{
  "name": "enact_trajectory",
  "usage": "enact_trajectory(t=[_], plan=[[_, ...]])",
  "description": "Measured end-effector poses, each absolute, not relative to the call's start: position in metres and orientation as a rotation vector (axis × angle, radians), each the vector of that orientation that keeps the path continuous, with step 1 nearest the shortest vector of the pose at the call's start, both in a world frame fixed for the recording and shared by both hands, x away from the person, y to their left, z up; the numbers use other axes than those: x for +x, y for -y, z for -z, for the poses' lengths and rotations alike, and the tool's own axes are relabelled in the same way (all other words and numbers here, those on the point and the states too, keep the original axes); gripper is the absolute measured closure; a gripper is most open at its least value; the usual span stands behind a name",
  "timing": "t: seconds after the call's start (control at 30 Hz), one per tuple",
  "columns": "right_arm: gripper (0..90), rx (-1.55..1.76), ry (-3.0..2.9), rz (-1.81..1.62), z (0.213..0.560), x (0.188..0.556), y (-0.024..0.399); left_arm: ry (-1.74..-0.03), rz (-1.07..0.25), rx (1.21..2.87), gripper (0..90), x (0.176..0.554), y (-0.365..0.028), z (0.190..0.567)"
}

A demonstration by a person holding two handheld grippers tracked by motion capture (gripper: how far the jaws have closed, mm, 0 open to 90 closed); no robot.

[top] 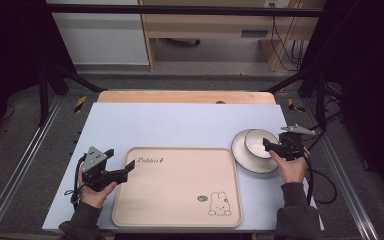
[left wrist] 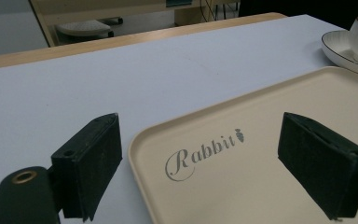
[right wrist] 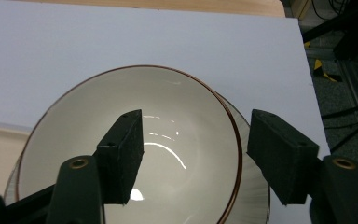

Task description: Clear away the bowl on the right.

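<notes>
Bowl (top: 258,142) sits on plate (top: 245,159), right of tray (top: 180,200) on surface. Right gripper (right wrist: 193,158) nearer: jaws open, straddling bowl's near rim, one inside, one outside. Left gripper (left wrist: 214,172) open over tray corner.

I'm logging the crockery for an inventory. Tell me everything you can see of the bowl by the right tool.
The bowl is white, glossy, ceramic-looking, with a thin brown rim line and faint ribbing outside. It is empty and stands upright on a matching plate on the pale blue table cover, just right of the beige tray. The right tool is open, one jaw over the bowl's inside, the other outside its rim, not clamped.
</notes>
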State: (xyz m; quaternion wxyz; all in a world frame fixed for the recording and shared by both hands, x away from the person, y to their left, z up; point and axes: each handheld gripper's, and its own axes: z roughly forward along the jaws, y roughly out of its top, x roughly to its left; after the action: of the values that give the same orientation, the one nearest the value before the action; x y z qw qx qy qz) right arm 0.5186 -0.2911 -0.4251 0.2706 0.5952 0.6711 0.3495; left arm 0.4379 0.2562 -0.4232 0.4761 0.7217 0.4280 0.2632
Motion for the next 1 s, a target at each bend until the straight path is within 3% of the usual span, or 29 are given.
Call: enact_trajectory(t=[0.57,1.0], plan=[[60.0,1.712,-1.87,-0.869,0.438,0.527,0.298,-1.053,-0.64,1.767,13.5,0.439,-0.256,0.425],[71.9,1.784,-1.889,-0.819,0.444,0.532,0.302,-1.057,-0.638,1.77,13.6,0.44,-0.256,0.425]])
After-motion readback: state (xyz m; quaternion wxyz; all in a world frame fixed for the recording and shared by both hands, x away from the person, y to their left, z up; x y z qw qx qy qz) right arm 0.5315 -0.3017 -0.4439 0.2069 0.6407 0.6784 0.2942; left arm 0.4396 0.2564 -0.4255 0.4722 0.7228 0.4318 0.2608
